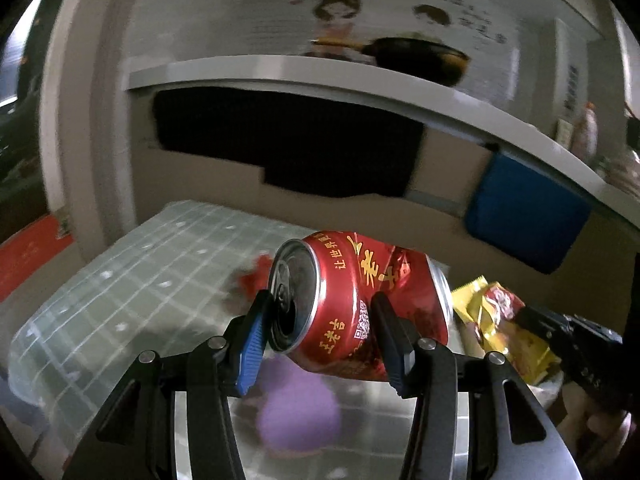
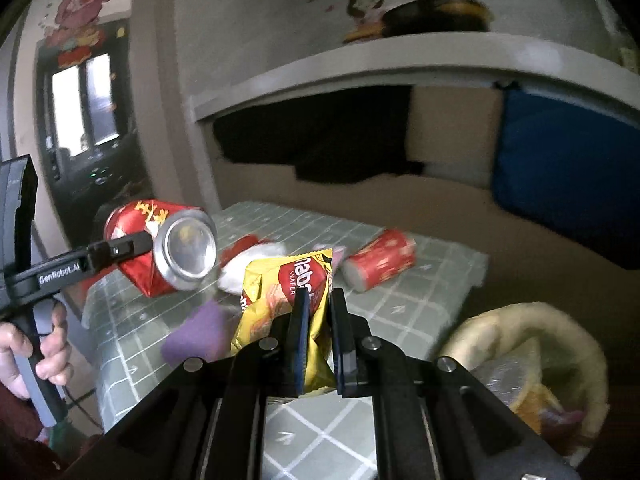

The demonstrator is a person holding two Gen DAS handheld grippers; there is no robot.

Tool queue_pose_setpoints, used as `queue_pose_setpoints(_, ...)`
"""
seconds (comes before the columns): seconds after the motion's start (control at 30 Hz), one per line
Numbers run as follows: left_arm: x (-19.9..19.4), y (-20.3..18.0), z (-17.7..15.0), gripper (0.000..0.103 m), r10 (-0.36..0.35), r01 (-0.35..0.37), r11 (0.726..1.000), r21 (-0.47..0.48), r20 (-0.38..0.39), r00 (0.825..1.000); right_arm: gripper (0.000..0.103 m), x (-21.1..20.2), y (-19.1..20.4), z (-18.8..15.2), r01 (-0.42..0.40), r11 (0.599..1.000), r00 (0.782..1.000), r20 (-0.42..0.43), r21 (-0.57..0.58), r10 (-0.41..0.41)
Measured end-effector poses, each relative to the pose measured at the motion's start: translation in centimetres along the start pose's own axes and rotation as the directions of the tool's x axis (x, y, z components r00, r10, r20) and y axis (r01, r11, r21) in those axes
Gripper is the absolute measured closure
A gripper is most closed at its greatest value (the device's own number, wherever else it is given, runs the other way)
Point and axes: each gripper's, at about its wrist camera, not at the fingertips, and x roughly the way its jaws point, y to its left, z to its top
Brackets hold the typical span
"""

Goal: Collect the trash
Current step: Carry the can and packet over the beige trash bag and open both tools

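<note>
Bin (image 2: 576, 336): scraps inside | left tongs (image 1: 320, 328): can (image 1: 360, 300) | right tongs (image 2: 318, 312): wrapper (image 2: 280, 304)

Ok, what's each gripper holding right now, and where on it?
The left gripper clamps the dented red can across its body near the opened top. The right gripper pinches the yellow wafer wrapper near its lower middle.

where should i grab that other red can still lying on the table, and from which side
Grip the second red can across its round body near the middle, coming down from above with the fingers either side of its long axis. It lies on its side on the green checked tablecloth, so its ends face sideways and the curved wall is the exposed part. Both grippers are full now, so one must unload first.
</note>
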Motion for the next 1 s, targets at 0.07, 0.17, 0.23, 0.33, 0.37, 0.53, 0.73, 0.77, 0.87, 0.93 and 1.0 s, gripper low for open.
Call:
queue_pose_setpoints(0.07, 0.7, -2.3, 0.4, 0.052, -0.042, 0.042, 0.999, 0.030, -0.008, 0.999, 0.093, -1.0, -1.1, 0.1, 0.041, 0.999, 0.999, 0.021, 0.001, -0.041)
queue_pose_setpoints(0.17, 2.2, -6.1, 0.7, 0.052, -0.110, 0.112, 0.991, 0.076, -0.032, 0.993, 0.093, -2.7, -3.2, 0.2, 0.110, 0.994, 0.993, 0.046, 0.013, -0.111)
queue_pose_setpoints(0.23, 3.1, -8.3, 0.8, 0.052, -0.145, 0.149, 0.984, 0.100, -0.048, 0.988, 0.093, -3.8, -4.9, 0.1, 0.154, 0.988, 0.986, 0.056, 0.029, -0.155)
queue_pose_setpoints(0.33, 4.8, -11.7, 0.6, 0.052, -0.196, 0.205, 0.970, 0.134, -0.080, 0.977, 0.093, -5.3, -7.3, -0.3, 0.226, 0.973, 0.971, 0.063, 0.053, -0.230)
queue_pose_setpoints(0.37, 5.5, -12.9, 0.4, 0.052, -0.208, 0.220, 0.965, 0.144, -0.092, 0.974, 0.093, -5.7, -7.9, -0.5, 0.243, 0.968, 0.967, 0.063, 0.059, -0.246)
queue_pose_setpoints(0.53, 8.3, -17.2, -1.1, 0.052, -0.256, 0.284, 0.943, 0.175, -0.168, 0.952, 0.093, -7.2, -11.2, -1.6, 0.336, 0.937, 0.939, 0.051, 0.092, -0.341)
queue_pose_setpoints(0.73, 11.6, -20.0, -2.7, 0.052, -0.261, 0.312, 0.929, 0.198, -0.245, 0.934, 0.093, -7.2, -14.1, -2.7, 0.386, 0.914, 0.920, 0.018, 0.122, -0.391)
queue_pose_setpoints(0.77, 12.5, -20.5, -3.0, 0.052, -0.257, 0.314, 0.928, 0.201, -0.267, 0.929, 0.093, -7.1, -14.4, -2.9, 0.398, 0.909, 0.915, 0.013, 0.122, -0.402)
queue_pose_setpoints(0.87, 14.8, -21.7, -4.5, 0.052, -0.248, 0.329, 0.919, 0.218, -0.327, 0.912, 0.093, -6.8, -15.5, -3.4, 0.419, 0.898, 0.906, -0.006, 0.136, -0.422)
queue_pose_setpoints(0.93, 16.0, -22.5, -5.2, 0.052, -0.254, 0.345, 0.912, 0.223, -0.354, 0.900, 0.093, -6.8, -16.1, -4.0, 0.426, 0.892, 0.903, -0.021, 0.151, -0.428)
queue_pose_setpoints(1.0, 17.3, -23.1, -5.9, 0.052, -0.295, 0.393, 0.899, 0.191, -0.399, 0.868, 0.093, -6.5, -16.6, -4.3, 0.434, 0.887, 0.900, -0.034, 0.156, -0.434)
